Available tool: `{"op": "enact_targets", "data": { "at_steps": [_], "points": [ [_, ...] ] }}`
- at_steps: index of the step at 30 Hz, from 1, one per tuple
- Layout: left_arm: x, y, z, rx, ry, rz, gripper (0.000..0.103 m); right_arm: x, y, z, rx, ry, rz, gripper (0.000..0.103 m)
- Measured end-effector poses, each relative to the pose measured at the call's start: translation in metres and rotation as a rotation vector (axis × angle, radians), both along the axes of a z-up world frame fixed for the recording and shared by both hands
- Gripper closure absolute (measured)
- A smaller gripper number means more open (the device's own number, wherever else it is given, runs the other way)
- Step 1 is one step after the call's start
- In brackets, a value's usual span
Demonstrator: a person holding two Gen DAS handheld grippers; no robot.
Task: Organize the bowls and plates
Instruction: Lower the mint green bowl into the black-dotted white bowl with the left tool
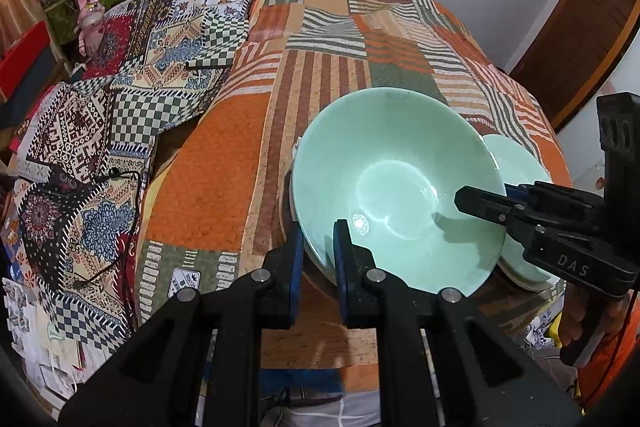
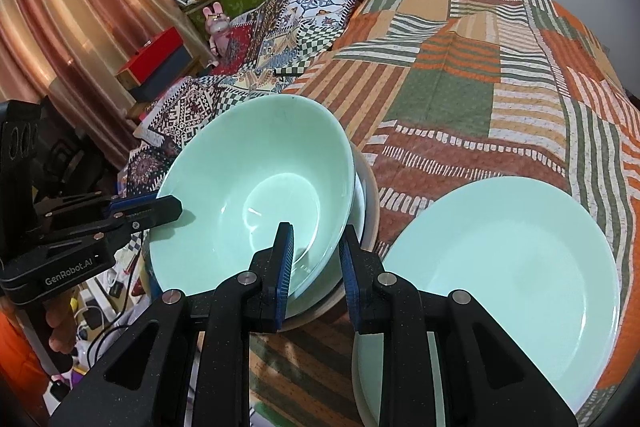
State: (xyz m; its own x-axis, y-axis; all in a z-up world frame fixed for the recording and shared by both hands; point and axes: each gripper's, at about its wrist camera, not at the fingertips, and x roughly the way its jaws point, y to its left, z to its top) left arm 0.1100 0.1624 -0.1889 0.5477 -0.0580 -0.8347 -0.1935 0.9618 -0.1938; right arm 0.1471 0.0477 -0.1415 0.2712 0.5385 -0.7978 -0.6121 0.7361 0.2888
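Note:
A large mint-green bowl (image 1: 394,183) (image 2: 260,183) sits tilted on a stack of other dishes (image 2: 366,211) on the patchwork-covered table. My left gripper (image 1: 318,259) straddles the bowl's near rim, one finger inside and one outside, jaws close on it. My right gripper (image 2: 316,263) straddles the opposite rim the same way; it also shows in the left wrist view (image 1: 480,205). The left gripper shows in the right wrist view (image 2: 168,209). A stack of mint-green plates (image 2: 500,279) (image 1: 520,187) lies right of the bowl.
The orange, green and striped tablecloth (image 1: 312,75) covers the table. A second patterned cloth (image 1: 120,131) lies to the left with a black cable (image 1: 120,227). Boxes and a pink toy rabbit (image 1: 91,23) stand at the far left. A wooden door (image 1: 580,39) is at right.

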Motion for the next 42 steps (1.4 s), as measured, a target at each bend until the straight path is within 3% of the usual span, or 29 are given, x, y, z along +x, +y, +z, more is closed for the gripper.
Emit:
{"op": "enact_targets", "data": {
  "at_steps": [18, 21, 29, 32, 42],
  "points": [
    [0.003, 0.001, -0.008, 0.021, 0.014, 0.020, 0.089, 0.005, -0.002, 0.002, 0.001, -0.011, -0.009, 0.078],
    [0.003, 0.004, -0.007, 0.005, 0.009, 0.030, 0.089, 0.007, -0.008, 0.007, 0.043, 0.000, -0.010, 0.071],
    [-0.003, 0.007, 0.006, 0.024, -0.040, 0.044, 0.084, 0.006, -0.011, 0.018, 0.017, -0.083, -0.029, 0.062],
    [-0.004, 0.011, 0.002, 0.010, -0.033, 0.051, 0.072, 0.010, -0.010, 0.011, 0.009, -0.059, -0.037, 0.062],
    [0.001, 0.025, -0.022, -0.123, 0.011, 0.056, 0.071, 0.012, -0.005, -0.007, -0.011, 0.005, -0.028, 0.062]
  ]
}}
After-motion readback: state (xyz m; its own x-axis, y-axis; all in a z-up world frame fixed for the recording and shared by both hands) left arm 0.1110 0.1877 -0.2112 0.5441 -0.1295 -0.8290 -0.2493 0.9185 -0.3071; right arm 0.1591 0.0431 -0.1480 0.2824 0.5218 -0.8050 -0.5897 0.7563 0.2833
